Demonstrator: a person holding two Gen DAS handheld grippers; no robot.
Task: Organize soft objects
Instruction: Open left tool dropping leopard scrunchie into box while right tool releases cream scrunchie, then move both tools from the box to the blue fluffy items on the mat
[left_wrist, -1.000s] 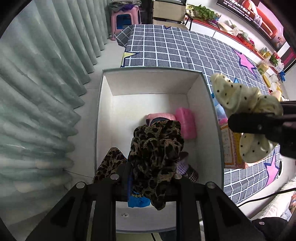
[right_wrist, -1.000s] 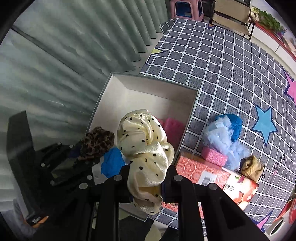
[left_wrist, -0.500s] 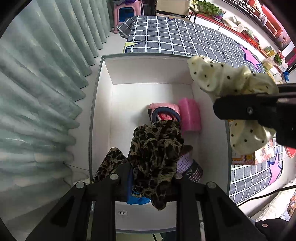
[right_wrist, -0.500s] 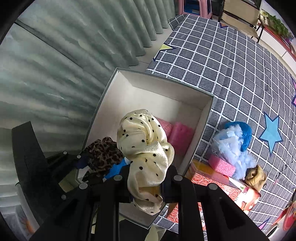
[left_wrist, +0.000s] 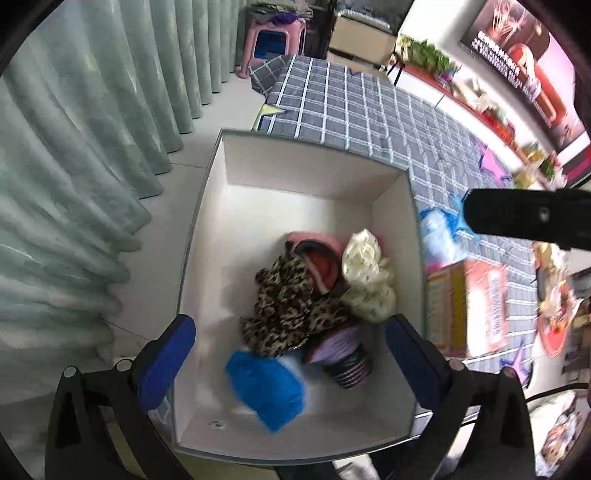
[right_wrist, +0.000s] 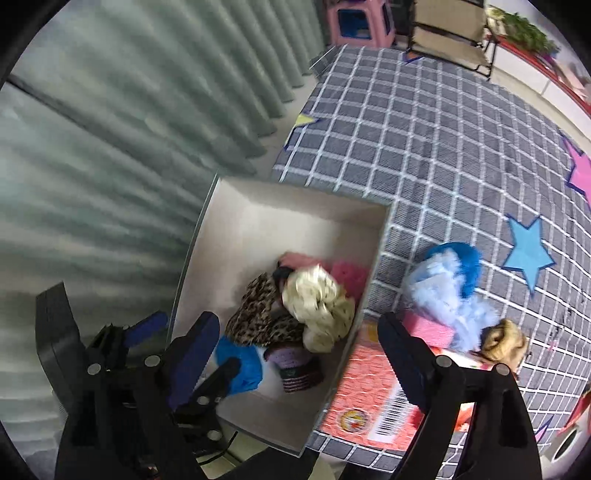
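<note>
White cardboard box (left_wrist: 207, 295) fills the left wrist view; its near wall is partly cut off behind the left hand-held gripper (left_wrist: 291, 354). Leopard-print scrunchie (left_wrist: 288, 306) lies loose in the middle of the box, covering part of a pink item behind it. Cream dotted scrunchie (left_wrist: 365, 277) rests just beside it against the right wall. Blue cloth (left_wrist: 266, 387) in front is motion-blurred. Left jaws have just been opening and stand wide apart, nothing between them. A dark bar of the other tool crosses the right edge.

Right wrist view: right hand-held gripper (right_wrist: 299, 350) has also just been opening, jaws spread, empty, over the box's (right_wrist: 373, 280) right wall. Cream scrunchie (right_wrist: 317, 306) sits atop the leopard one (right_wrist: 258, 317), blurred. Orange carton (right_wrist: 365, 398) beside the box is half hidden by the right finger. Fluffy blue pile (right_wrist: 447, 280) stays outside on the checked rug (right_wrist: 424, 147).
</note>
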